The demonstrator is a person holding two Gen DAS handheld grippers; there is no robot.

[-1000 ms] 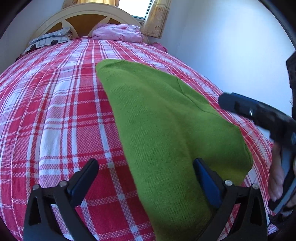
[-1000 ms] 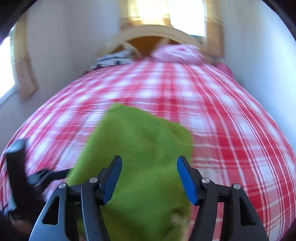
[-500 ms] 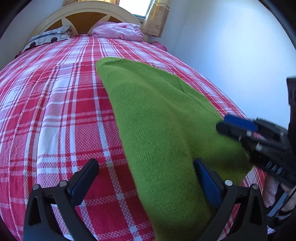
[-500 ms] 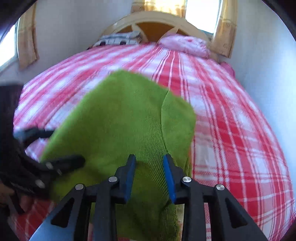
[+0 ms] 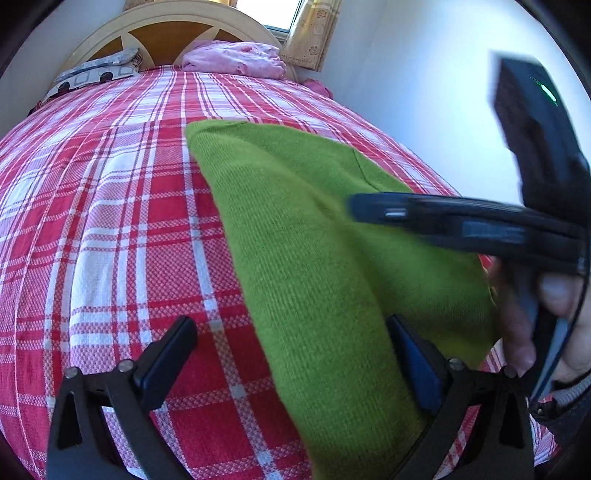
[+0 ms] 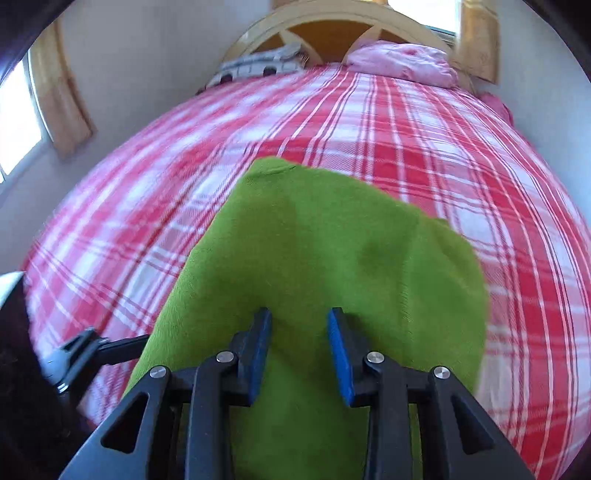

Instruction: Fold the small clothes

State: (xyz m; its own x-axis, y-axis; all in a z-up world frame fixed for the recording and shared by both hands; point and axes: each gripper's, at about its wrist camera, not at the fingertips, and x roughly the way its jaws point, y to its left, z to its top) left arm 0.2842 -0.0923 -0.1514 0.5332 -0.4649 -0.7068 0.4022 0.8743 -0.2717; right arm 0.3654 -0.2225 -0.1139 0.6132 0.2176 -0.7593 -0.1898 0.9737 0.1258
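Note:
A green knitted garment [image 5: 303,236] lies folded on the red and white plaid bedspread [image 5: 110,206]. My left gripper [image 5: 291,354] is open wide and low over the bed, its right finger at the garment's near edge. My right gripper [image 6: 299,350] is open with a narrow gap, just above the green garment [image 6: 332,258], with nothing between the pads. The right gripper also shows blurred at the right of the left wrist view [image 5: 461,218], over the garment. The left gripper shows at the lower left of the right wrist view [image 6: 85,354].
A pink pillow [image 5: 236,59] and a patterned pillow [image 5: 96,72] lie against the wooden headboard [image 5: 162,33]. A white wall [image 5: 424,92] runs close along the bed's right side. Curtained windows stand at the head and left [image 6: 59,99].
My right gripper closed from wide to a narrow gap, then widened a little. It moved left across the garment. The left gripper stayed still and open.

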